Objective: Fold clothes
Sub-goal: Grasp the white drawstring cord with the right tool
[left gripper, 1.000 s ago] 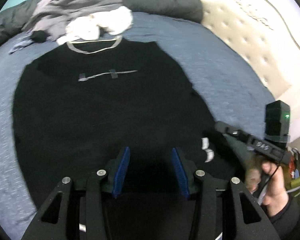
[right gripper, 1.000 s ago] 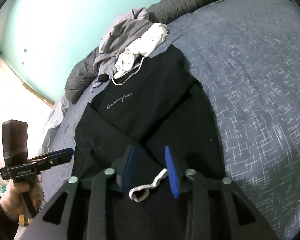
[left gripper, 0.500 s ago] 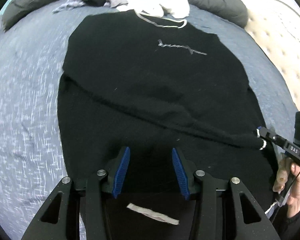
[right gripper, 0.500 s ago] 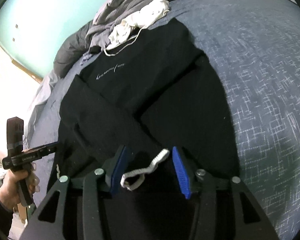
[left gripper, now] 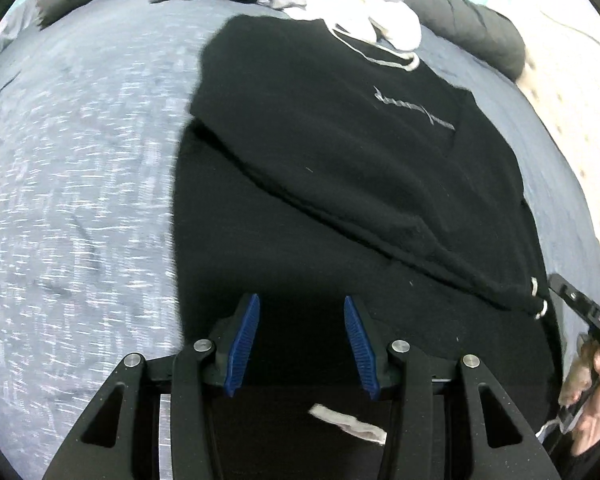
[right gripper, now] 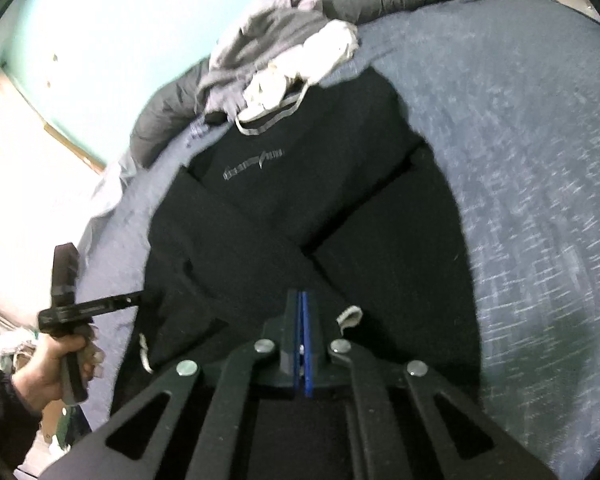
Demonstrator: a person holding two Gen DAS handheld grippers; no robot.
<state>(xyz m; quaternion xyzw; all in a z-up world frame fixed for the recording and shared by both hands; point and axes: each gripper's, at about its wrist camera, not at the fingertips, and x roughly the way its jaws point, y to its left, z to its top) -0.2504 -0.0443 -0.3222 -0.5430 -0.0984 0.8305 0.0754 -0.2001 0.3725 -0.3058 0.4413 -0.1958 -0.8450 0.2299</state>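
A black sweatshirt (left gripper: 340,168) with a pale neckline and a small chest logo lies flat on the blue bedspread (left gripper: 80,200). One sleeve (left gripper: 380,232) is folded across the body, and its pale cuff (right gripper: 349,315) lies by my right gripper. My right gripper (right gripper: 302,300) is shut, with its tips in the black fabric just left of that cuff. It also shows at the right edge of the left wrist view as the right gripper (left gripper: 556,282), in a person's hand. My left gripper (left gripper: 302,340) hangs open over the sweatshirt's lower part, gripping nothing. A second pale cuff (left gripper: 348,426) lies under it.
Grey and white clothes (right gripper: 284,48) are heaped just past the neckline at the head of the bed. A dark rolled duvet (left gripper: 472,32) runs behind them. A beige tufted headboard (left gripper: 572,112) borders the bed on one side. Bare bedspread (right gripper: 540,200) flanks the sweatshirt.
My right gripper has shut; half a second ago it stood open around the cuff, which now lies just right of it. My left gripper stays open and has swung left.
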